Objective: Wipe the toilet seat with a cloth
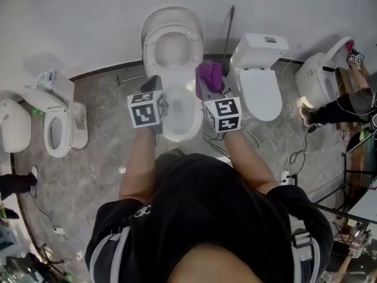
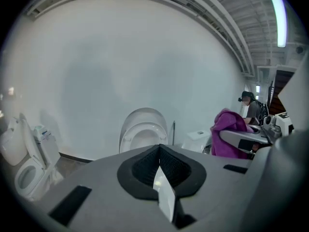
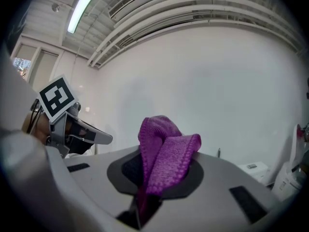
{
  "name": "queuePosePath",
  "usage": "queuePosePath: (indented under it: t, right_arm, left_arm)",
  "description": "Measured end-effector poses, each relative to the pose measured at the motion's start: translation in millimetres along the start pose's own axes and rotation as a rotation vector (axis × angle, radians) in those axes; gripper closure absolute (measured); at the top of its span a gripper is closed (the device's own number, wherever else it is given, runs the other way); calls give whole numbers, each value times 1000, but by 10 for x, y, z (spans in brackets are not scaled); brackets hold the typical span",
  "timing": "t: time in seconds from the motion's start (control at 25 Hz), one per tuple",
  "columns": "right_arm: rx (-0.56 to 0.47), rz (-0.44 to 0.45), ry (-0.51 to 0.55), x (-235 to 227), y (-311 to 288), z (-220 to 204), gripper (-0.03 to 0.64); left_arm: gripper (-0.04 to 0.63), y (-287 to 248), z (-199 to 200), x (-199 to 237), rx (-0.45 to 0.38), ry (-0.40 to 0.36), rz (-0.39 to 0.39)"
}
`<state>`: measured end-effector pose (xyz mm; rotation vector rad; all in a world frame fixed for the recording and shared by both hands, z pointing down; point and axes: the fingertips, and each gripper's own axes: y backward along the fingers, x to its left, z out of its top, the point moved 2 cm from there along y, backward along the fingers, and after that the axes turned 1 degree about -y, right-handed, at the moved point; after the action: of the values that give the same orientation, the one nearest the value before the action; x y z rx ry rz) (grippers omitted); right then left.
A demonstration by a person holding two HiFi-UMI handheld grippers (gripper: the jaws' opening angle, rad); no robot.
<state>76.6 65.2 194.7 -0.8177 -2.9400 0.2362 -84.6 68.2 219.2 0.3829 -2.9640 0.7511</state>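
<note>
Over the toilet seat point(image 1: 148, 47), you are pinching the cloth point(image 3: 164, 153) between the fingers of the right gripper point(image 1: 207, 86) for wiping; the left gripper point(image 2: 159, 153) is carrying its fingers closed and empty.

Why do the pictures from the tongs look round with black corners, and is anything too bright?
Left gripper view: the wide lens bends the ceiling beams and darkens the corners; the ceiling light glares white. Right gripper view: same bending, yet the purple cloth looks sharp up close. Head view: even light, no glare, and the foot of the wall curves.
</note>
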Motion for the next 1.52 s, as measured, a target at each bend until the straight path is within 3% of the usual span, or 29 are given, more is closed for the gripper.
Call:
queuePosePath:
  t: [0.28, 0.64, 0.92, 1.28, 1.52]
  right_arm:
    - [51, -25, -16, -62, -827, -22, 565]
    - [116, -67, -51, -292, -1316, -266, 565]
    - [181, -31, 26, -610, -1817, -506, 565]
    - [280, 21, 70, -1265, -2582, -891, 565]
    - [367, 68, 77, -1497, -2993, -1259, 565]
  left_arm:
    - [588, -613, 290, 445, 35, -14, -50]
    - [588, -1045, 440, 492, 67, -27, -96]
    - [588, -1224, 520, 505, 61, 39, -42]
    - [588, -1502, 593, 254, 98, 22, 63]
    - [588, -1719, 579, 211, 118, 126, 99]
